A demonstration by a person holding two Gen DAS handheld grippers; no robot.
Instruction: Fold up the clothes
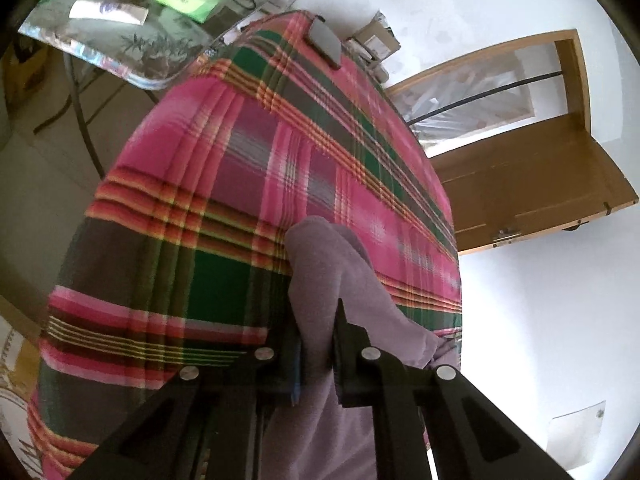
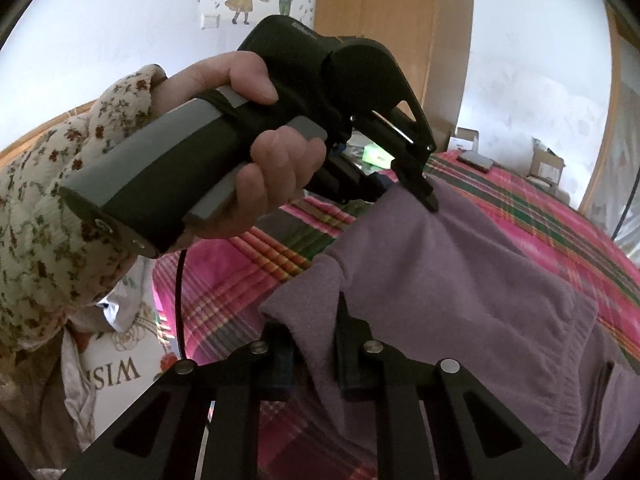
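A mauve fleece garment point(image 2: 460, 280) lies over a bed covered with a pink, green and orange plaid blanket point(image 1: 248, 184). In the left wrist view a bunched fold of the mauve garment point(image 1: 324, 272) runs between the black fingers, and my left gripper point(image 1: 318, 344) is shut on it. In the right wrist view my right gripper point(image 2: 316, 340) is shut on another edge of the same garment, lifted off the blanket. The left gripper point(image 2: 416, 192) also shows in the right wrist view, held by a hand point(image 2: 264, 184) in a floral sleeve, pinching the garment's far corner.
A dark phone-like slab point(image 1: 326, 42) lies at the blanket's far end. Beyond it stand cardboard boxes point(image 1: 378, 38) and a glass-topped table point(image 1: 120, 24) with a green box. A wooden door point(image 1: 532, 184) is at the right. Printed fabric point(image 2: 120, 360) lies beside the bed.
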